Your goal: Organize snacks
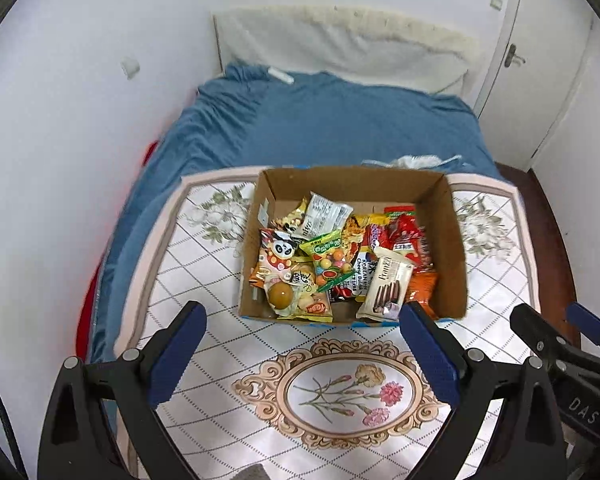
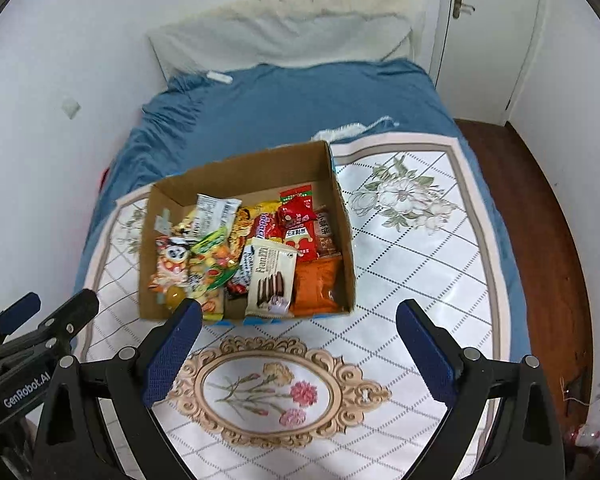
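Note:
An open cardboard box point(image 1: 454, 240) point(image 2: 342, 216) stands on a flower-patterned mat point(image 1: 204, 264) point(image 2: 412, 264) and holds several snack packets. Among them are a panda packet point(image 1: 278, 250) point(image 2: 172, 258), a white cookie packet point(image 1: 386, 284) point(image 2: 270, 276), a red packet point(image 1: 404, 232) point(image 2: 298, 216) and an orange one point(image 1: 422, 286) point(image 2: 314, 284). My left gripper point(image 1: 302, 318) hangs high over the mat in front of the box, open, nothing between its blue pads point(image 1: 172, 356). My right gripper point(image 2: 298, 314) hangs beside it, open and empty too. Each gripper shows at the edge of the other's view.
The mat lies on a bed with a blue sheet point(image 1: 320, 120) point(image 2: 292, 100) and a white pillow point(image 1: 340, 44) point(image 2: 284, 28) at the far wall. A crumpled white bag point(image 1: 416, 160) point(image 2: 352, 130) lies behind the box. A white door point(image 1: 532, 72) point(image 2: 488, 32) and brown floor point(image 2: 540, 208) are on the right.

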Available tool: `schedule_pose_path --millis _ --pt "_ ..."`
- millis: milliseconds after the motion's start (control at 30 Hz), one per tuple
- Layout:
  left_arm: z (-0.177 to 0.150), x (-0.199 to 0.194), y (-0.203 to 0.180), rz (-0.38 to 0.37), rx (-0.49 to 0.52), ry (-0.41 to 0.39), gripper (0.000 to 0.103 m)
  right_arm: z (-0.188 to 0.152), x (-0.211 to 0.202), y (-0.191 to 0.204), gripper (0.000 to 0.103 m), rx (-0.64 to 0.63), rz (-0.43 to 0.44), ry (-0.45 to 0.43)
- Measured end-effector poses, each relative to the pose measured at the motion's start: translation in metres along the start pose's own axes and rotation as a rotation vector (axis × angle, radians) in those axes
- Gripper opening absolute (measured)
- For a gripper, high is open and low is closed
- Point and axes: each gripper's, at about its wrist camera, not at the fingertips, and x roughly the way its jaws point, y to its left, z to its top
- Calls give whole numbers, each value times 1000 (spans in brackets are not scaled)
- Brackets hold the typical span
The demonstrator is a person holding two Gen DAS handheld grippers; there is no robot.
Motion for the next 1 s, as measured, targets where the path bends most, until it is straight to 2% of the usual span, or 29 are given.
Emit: schedule_pose_path --millis 267,533,767,900,1000 --pt "-29 -79 2 -16 11 -61 99 -40 -99 -2 99 -16 25 -92" --pt "-52 -140 3 -17 32 -116 99 -72 -166 -5 100 -29 45 -132" --pt "-59 -170 6 -21 32 -158 99 -90 -198 -10 100 -28 49 -138" --pt "-60 -172 5 -30 29 -169 99 -90 -203 -12 102 -29 20 -166" --pt "-61 -169 6 -18 28 -168 103 -87 -201 -12 103 -28 3 -186"
